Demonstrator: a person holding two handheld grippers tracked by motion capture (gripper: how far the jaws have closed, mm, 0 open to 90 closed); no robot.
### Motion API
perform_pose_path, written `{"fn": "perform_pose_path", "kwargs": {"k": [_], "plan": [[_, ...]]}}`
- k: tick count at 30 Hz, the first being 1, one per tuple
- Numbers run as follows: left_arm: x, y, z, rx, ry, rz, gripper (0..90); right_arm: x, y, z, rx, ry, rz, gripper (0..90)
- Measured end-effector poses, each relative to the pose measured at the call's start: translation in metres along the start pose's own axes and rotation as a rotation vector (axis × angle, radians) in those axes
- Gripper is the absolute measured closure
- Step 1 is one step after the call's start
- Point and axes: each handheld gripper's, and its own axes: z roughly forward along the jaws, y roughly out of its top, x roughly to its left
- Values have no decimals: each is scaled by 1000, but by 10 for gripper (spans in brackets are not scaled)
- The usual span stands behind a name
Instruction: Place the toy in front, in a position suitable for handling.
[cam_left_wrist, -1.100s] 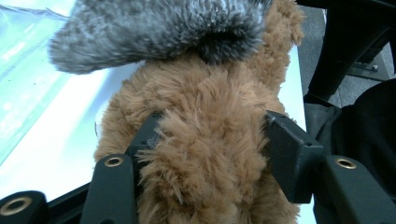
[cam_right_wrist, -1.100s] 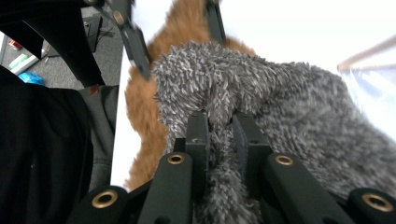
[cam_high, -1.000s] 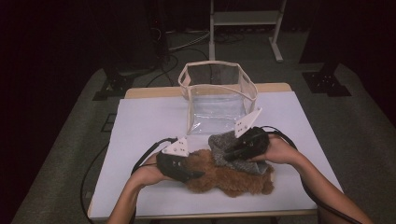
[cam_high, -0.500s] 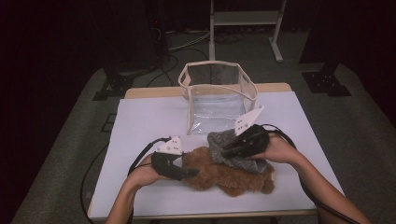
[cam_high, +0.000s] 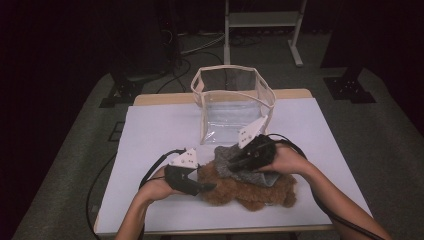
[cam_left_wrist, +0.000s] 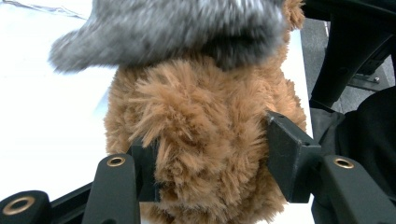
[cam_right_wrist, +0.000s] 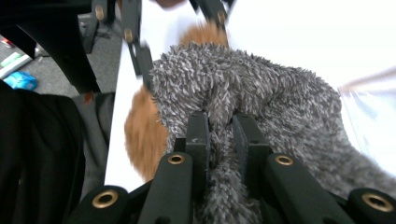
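My right tongs (cam_right_wrist: 219, 133) are clenched on a pinched fold of the grey fluffy cloth (cam_right_wrist: 261, 88), both pads buried in the pile. The grip is taken high on the fold so that, as I judge it, the cloth can be lifted clear of what lies under it. My left tongs (cam_left_wrist: 210, 163) have just been closing and now grasp the brown plush toy (cam_left_wrist: 205, 140), one pad pressed into each flank. This hold serves, I judge, to pin the toy to the desk (cam_high: 160, 125) while the other hand works the cloth.

In the high view, the left tongs (cam_high: 207, 186) come in from the near left. They meet the end of the brown plush toy (cam_high: 250, 192) that faces the desk's left edge. The toy lies along the near edge, a little right of centre. The grey fluffy cloth (cam_high: 235, 162) is draped over its far side, with the right tongs (cam_high: 239, 162) upon it.

Just beyond, toward the far edge, stands the clear open bag (cam_high: 232, 100), its mouth upward. It is near the toy and apart from it, probably the destination for one or both soft things.
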Motion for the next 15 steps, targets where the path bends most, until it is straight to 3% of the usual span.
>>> {"fn": "perform_pose_path", "kwargs": {"k": [8,15], "plan": [[2,2,-1,13,-3,7,442,-4,-49,-35,-78,-40,91,774],[3,3,0,15,-5,12,442,-10,-93,-61,-128,-95,204,774]]}}
